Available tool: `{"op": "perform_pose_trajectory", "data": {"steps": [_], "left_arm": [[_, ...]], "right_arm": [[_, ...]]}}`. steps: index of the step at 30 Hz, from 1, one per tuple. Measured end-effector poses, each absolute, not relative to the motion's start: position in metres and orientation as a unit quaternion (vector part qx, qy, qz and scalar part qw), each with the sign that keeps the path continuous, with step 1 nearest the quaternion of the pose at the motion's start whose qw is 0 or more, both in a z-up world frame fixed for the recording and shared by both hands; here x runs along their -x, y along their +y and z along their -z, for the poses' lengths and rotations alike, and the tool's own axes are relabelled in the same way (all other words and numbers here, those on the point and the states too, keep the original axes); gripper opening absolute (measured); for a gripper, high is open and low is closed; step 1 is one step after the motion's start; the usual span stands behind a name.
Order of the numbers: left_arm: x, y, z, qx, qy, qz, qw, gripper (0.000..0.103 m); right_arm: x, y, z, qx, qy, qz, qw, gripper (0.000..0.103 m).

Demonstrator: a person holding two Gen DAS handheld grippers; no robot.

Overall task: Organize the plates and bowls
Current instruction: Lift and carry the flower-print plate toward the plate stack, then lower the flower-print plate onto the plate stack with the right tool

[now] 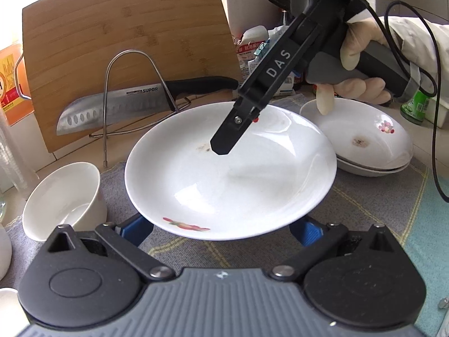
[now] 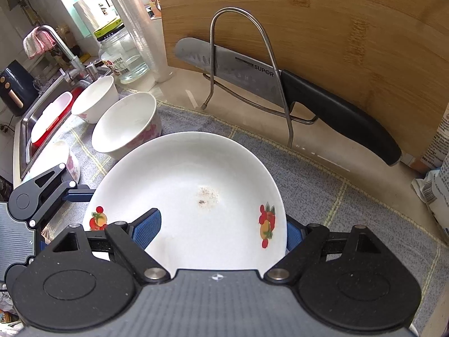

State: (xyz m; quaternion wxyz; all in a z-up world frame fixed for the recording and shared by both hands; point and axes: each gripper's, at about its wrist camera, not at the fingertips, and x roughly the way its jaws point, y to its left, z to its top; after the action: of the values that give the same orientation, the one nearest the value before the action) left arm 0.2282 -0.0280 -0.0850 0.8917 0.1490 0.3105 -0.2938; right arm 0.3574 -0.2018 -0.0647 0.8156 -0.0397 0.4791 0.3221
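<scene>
A white plate (image 1: 230, 174) with fruit decals and a brown stain hangs tilted above the grey mat (image 1: 364, 205). My right gripper (image 2: 221, 233) is shut on it. Its left pad (image 2: 148, 230) lies on the plate's (image 2: 190, 185) upper face and its right pad (image 2: 293, 236) sits behind the rim. In the left wrist view that gripper comes down from the upper right in a gloved hand (image 1: 362, 47), with one finger (image 1: 224, 137) beside the stain. My left gripper (image 1: 221, 231) stands open, both blue fingers (image 1: 134, 230) under the plate's near rim.
A white bowl (image 1: 64, 196) stands left of the plate, with two more bowls (image 2: 95, 98) toward the sink (image 2: 28, 123). Stacked plates (image 1: 364, 140) lie at the right. A knife (image 2: 252, 70) rests in a wire rack (image 2: 241, 28) against a wooden cutting board (image 2: 336, 28). A glass jar (image 2: 123, 56) stands behind.
</scene>
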Motion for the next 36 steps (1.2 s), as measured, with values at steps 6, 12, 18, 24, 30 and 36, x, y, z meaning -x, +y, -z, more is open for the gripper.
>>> {"op": "perform_pose_trajectory", "data": {"steps": [6, 12, 18, 24, 30, 36], "left_arm": [[-0.207, -0.024, 0.074, -0.146, 0.312, 0.307, 0.887, 0.102], [-0.191, -0.021, 0.067, -0.144, 0.316, 0.323, 0.88, 0.102], [-0.178, -0.024, 0.058, -0.155, 0.313, 0.339, 0.873, 0.102], [-0.169, -0.03, 0.05, -0.165, 0.308, 0.364, 0.864, 0.102], [-0.163, -0.045, 0.045, -0.177, 0.302, 0.399, 0.848, 0.102], [-0.165, -0.067, 0.044, -0.188, 0.292, 0.438, 0.829, 0.102]], "right_arm": [[-0.334, -0.202, 0.054, 0.04, 0.474, -0.317, 0.82, 0.091], [-0.308, -0.203, 0.049, 0.039, 0.471, -0.307, 0.826, 0.091], [-0.288, -0.209, 0.044, 0.031, 0.468, -0.294, 0.833, 0.091], [-0.264, -0.222, 0.035, 0.021, 0.459, -0.275, 0.844, 0.091], [-0.243, -0.244, 0.032, 0.005, 0.458, -0.244, 0.855, 0.091], [-0.223, -0.273, 0.032, -0.012, 0.457, -0.203, 0.866, 0.091]]}}
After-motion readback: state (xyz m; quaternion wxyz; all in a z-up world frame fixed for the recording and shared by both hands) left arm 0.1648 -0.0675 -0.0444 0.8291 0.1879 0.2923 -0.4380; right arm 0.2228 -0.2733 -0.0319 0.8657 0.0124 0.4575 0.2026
